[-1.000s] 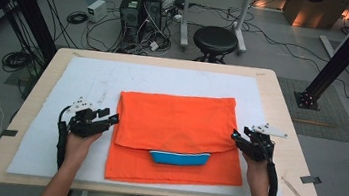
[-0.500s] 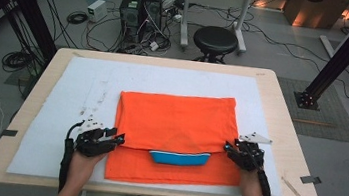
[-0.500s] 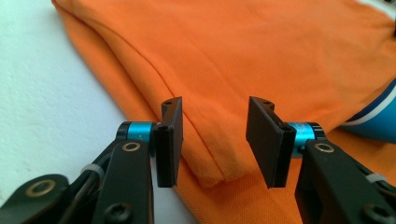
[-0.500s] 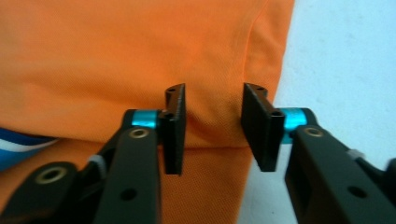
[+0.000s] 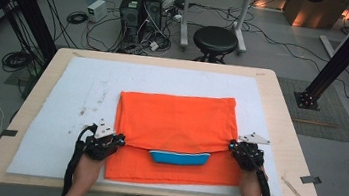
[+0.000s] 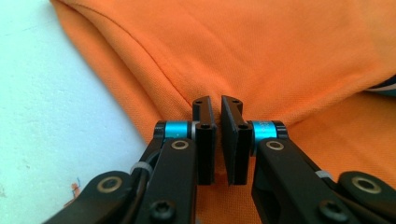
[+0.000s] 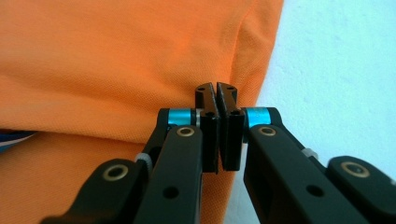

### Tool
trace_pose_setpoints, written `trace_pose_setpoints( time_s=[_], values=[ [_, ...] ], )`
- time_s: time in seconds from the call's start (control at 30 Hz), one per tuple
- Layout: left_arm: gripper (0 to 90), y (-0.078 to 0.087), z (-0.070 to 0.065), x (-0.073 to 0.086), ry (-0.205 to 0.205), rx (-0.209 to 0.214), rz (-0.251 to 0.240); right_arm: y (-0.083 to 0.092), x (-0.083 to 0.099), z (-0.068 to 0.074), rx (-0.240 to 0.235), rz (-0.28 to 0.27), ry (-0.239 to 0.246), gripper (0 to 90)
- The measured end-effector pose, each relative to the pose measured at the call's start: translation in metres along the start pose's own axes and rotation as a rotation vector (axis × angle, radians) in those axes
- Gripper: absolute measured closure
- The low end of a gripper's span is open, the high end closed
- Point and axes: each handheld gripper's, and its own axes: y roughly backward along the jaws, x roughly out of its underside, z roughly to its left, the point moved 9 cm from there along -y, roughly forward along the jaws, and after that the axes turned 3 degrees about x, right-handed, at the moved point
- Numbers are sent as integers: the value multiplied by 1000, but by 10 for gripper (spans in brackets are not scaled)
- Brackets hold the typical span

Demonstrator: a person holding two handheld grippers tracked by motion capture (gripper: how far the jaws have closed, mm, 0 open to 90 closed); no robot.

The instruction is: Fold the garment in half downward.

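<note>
A: From the high view, where is the orange shirt?

B: It lies folded on the white mat of the table, near the front side. A blue collar looks out under the folded upper layer. This view shows both grippers together: the left gripper at the left end of the fold, the right gripper at the right end.

A: And the gripper views?

B: They show the jaws, which are too small above. In the left gripper view, the left gripper has just been closing and pinches the fold of the shirt; a thin gap remains lower between the jaws. In the right gripper view, the right gripper has also just closed, its jaws pressed together on the side edge of the shirt, beside bare mat.

A: Is there room around?

B: Yes. The mat is bare behind the shirt and wide at its left; at the right the strip is narrower. The front hem is close to the mat's front edge.

A: The count?

B: One shirt, one collar, two grippers, two hands.
</note>
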Motion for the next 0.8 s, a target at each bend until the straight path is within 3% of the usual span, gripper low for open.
trace_pose_setpoints(
  time_s=[0.13,0.37,0.53,0.8],
  values=[
    [844,7,1,-3,26,37,-39,9,-1,-2,-37,-47,-27,899],
    [845,26,0,-11,55,101,-110,28,-5,-1,-62,-81,-7,900],
    [845,41,-3,-11,77,154,-134,48,-5,0,-83,-102,14,900],
    [845,63,-12,-4,71,204,-136,76,-1,5,-118,-122,40,900]
  ],
)
